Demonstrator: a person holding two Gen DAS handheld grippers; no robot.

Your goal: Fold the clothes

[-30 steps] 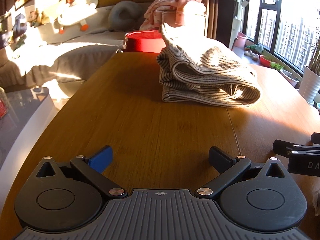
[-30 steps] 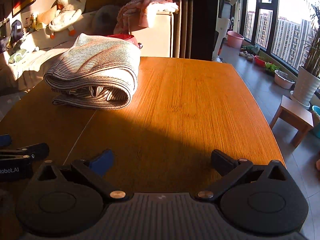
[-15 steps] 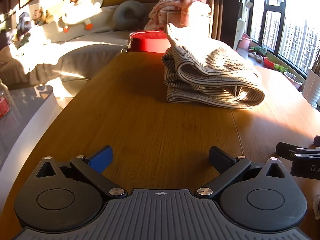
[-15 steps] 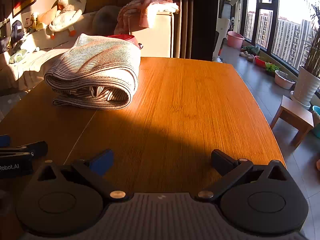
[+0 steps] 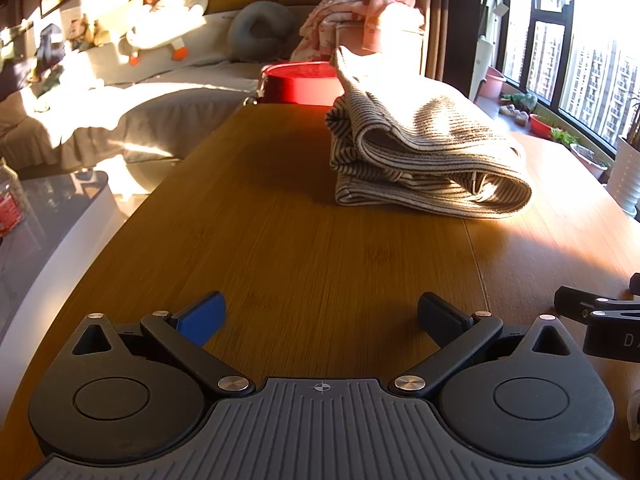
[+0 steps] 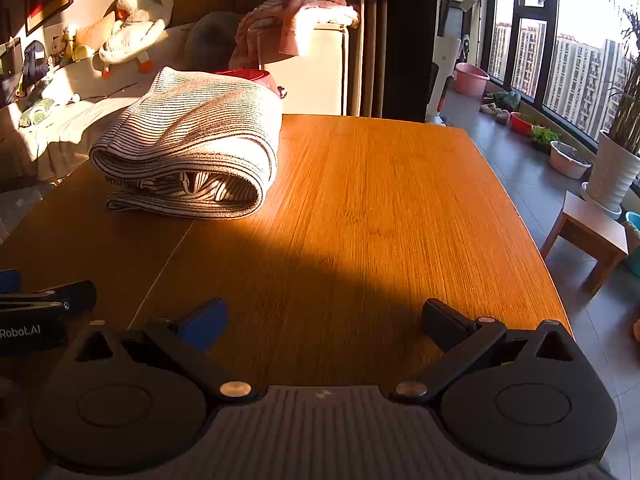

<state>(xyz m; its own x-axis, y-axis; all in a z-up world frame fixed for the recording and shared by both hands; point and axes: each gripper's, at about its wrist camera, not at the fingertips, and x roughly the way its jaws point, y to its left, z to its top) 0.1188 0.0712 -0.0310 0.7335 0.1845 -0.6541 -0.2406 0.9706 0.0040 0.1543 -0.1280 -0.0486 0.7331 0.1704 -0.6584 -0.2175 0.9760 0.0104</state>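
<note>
A striped beige garment [image 5: 424, 152] lies folded in a thick bundle on the wooden table [image 5: 280, 240], toward its far end; it also shows in the right wrist view [image 6: 192, 148]. My left gripper [image 5: 320, 312] is open and empty, low over the near part of the table, well short of the garment. My right gripper [image 6: 324, 316] is open and empty too, beside the left one and to the right of the garment. Each gripper's side shows at the edge of the other's view.
A red round container [image 5: 300, 84] stands just behind the garment at the table's far edge. A pile of pink clothes [image 5: 360, 12] lies on a cabinet beyond. A sofa is to the left; a small stool [image 6: 592, 236] and plant pots to the right.
The left gripper's view has swung slightly left, so the garment sits a bit further right in it. The right gripper has barely moved. Both stay open.
</note>
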